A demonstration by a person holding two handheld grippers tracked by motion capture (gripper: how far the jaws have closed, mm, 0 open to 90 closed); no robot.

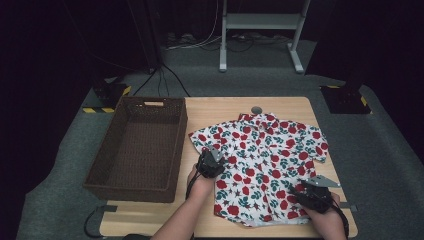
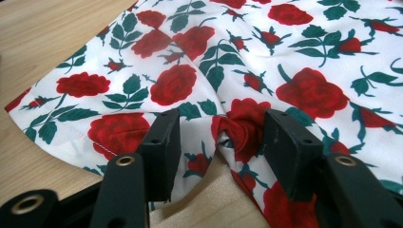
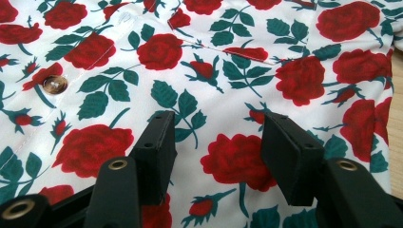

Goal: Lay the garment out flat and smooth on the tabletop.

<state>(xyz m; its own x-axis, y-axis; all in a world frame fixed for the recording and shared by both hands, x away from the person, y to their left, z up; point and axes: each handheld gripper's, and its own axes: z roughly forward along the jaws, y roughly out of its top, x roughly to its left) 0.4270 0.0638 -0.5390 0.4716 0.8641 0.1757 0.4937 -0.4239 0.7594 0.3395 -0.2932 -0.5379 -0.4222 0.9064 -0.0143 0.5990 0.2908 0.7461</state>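
Note:
A white short-sleeved shirt [image 1: 265,160] printed with red roses and green leaves lies spread on the wooden table [image 1: 215,107]. At the shirt's left side, below the sleeve, my left gripper [image 1: 216,162] rests on the cloth. Its jaws stand apart in the left gripper view, where the left gripper [image 2: 221,137] has a puckered fold of shirt [image 2: 309,90] lying loose between them, against the right-hand jaw. My right gripper [image 1: 302,192] sits over the lower right hem. Seen close, the right gripper [image 3: 218,147] is open above flat shirt [image 3: 214,76], near a brown button [image 3: 53,84].
A dark brown wicker basket [image 1: 152,102] stands on the table's left part, beside the shirt. A small grey round disc [image 1: 256,110] sits at the table's far edge. Beyond the table are grey carpet, cables and a white frame [image 1: 260,22].

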